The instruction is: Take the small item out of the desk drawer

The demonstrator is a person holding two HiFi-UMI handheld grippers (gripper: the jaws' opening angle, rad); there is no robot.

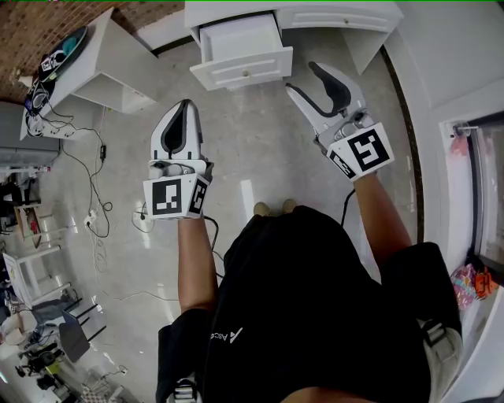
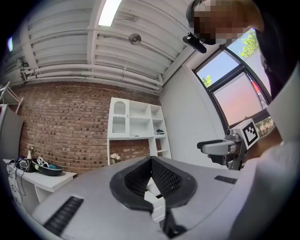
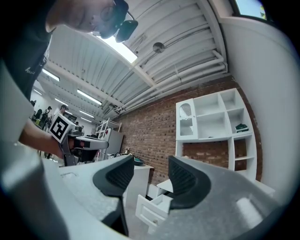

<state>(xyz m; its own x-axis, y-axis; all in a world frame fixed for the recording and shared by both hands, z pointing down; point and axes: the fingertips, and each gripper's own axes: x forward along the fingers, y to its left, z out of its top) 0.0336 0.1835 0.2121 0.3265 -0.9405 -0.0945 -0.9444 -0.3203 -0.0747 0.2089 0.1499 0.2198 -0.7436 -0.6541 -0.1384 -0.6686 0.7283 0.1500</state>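
The white desk drawer (image 1: 240, 49) stands pulled open at the top of the head view, and I see only its white inside, with no small item that I can make out. Both grippers hang in the air in front of the desk, apart from the drawer. My right gripper (image 1: 304, 79) is open with nothing between its jaws; in the right gripper view (image 3: 149, 176) the open drawer (image 3: 157, 206) shows below and beyond the gap. My left gripper (image 1: 184, 109) sits lower left of the drawer, shut and empty; its pads meet in the left gripper view (image 2: 151, 164).
The white desk (image 1: 331, 16) runs along the top. A white side table (image 1: 94, 55) with a dark bowl and headphones stands at the left. Cables (image 1: 87, 177) trail over the grey floor. A white shelf unit (image 2: 136, 124) stands against the brick wall.
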